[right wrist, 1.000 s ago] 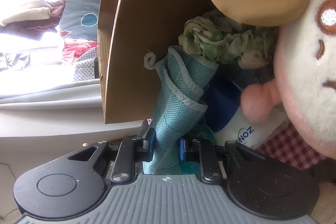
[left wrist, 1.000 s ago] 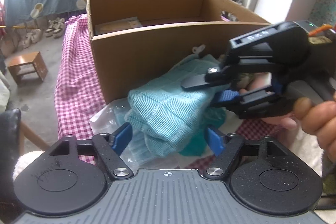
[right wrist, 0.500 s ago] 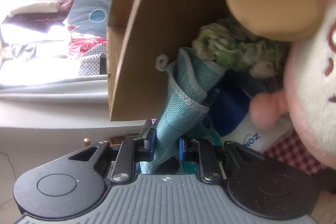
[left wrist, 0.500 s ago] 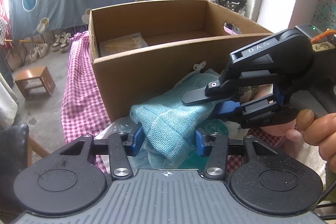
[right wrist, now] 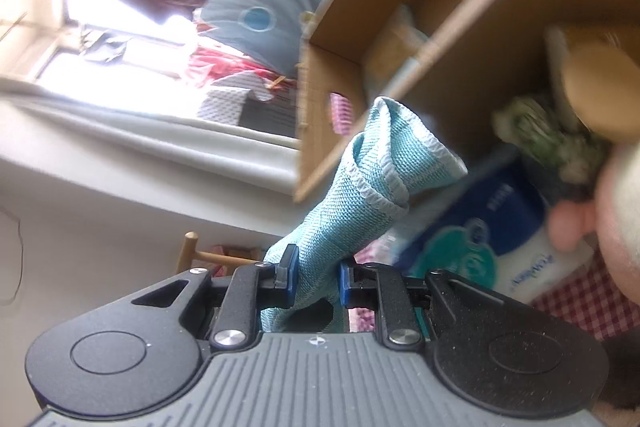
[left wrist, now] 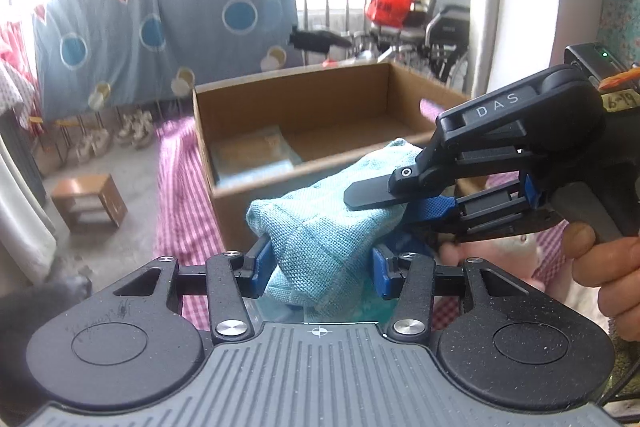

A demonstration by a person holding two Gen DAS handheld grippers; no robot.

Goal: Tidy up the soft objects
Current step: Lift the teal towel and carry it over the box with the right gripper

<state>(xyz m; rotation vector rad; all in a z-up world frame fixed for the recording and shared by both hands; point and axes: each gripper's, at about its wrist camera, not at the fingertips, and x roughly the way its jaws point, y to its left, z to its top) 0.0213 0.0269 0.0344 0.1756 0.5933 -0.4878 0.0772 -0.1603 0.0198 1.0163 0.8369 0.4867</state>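
Note:
A folded light-blue knit cloth [left wrist: 324, 227] hangs in the air in front of a cardboard box [left wrist: 304, 131]. My left gripper [left wrist: 320, 267] is shut on its near end, blue pads pressing both sides. From the right, my right gripper [left wrist: 384, 199] is shut on the cloth's far end, a hand [left wrist: 608, 267] holding its handle. In the right wrist view the right gripper [right wrist: 314, 279] squeezes the same cloth [right wrist: 360, 199], whose hemmed end sticks up. The box [right wrist: 400, 39] lies behind it, tilted in the picture.
The box sits on a pink checked tablecloth [left wrist: 176, 195] and holds a flat packet [left wrist: 252, 155]. Beside it are a pink and white plush toy [right wrist: 616, 211], a blue and white pack [right wrist: 492, 239], a green crumpled cloth [right wrist: 540, 131] and a tan round thing [right wrist: 600, 91]. A small wooden stool [left wrist: 88, 203] stands on the floor at left.
The left gripper's jaws closed onto the cloth's near end. Both grippers then rose with the cloth, off the pile to the height of the box rim. The right wrist rolled.

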